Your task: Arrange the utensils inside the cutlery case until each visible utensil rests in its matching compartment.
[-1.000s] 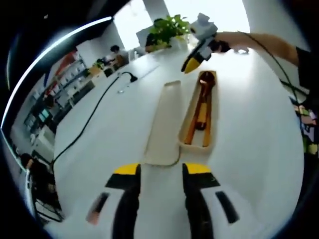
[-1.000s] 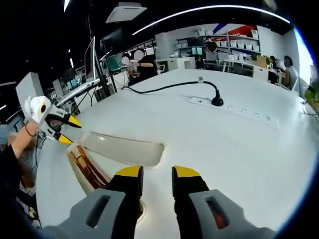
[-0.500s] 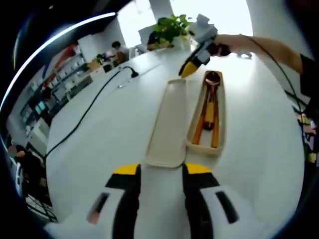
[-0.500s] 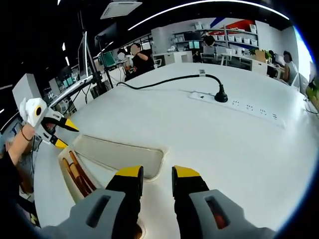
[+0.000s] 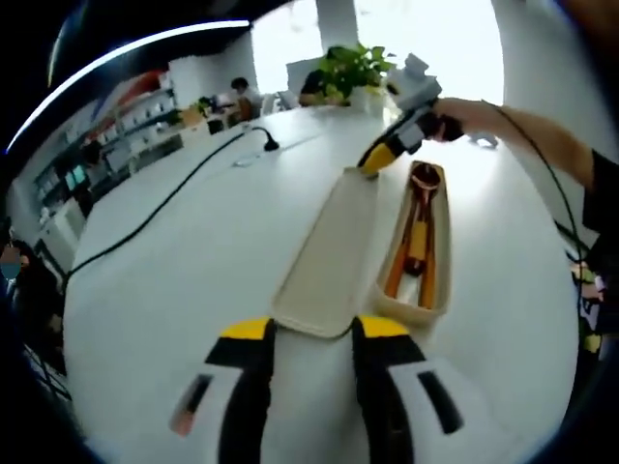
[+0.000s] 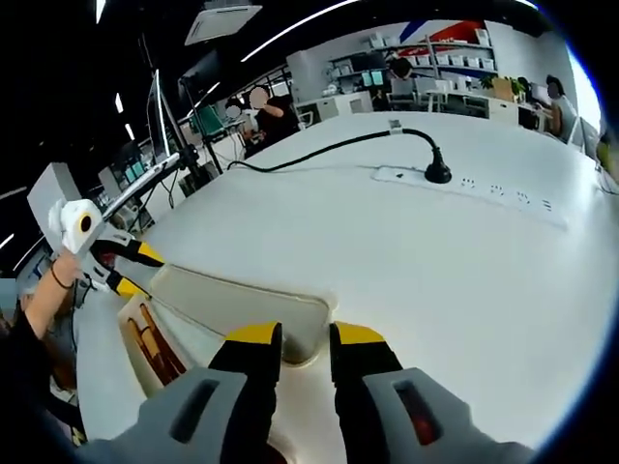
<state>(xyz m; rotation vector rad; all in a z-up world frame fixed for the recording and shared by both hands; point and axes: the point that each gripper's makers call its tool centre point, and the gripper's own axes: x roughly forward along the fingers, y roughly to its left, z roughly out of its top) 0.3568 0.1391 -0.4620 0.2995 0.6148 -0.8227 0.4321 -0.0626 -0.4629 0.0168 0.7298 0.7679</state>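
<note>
Lid (image 5: 329,261) beside cutlery case (image 5: 418,253), power strip (image 6: 464,184) beyond, both grippers' jaws spread

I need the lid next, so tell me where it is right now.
In the left gripper view the lid lies flat on the white table, just left of the open case, its near end between the left gripper jaws.

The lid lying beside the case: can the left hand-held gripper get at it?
Probably yes. The lid lies flat just ahead of the left hand-held gripper, whose jaws stand apart, nothing between them.
</note>
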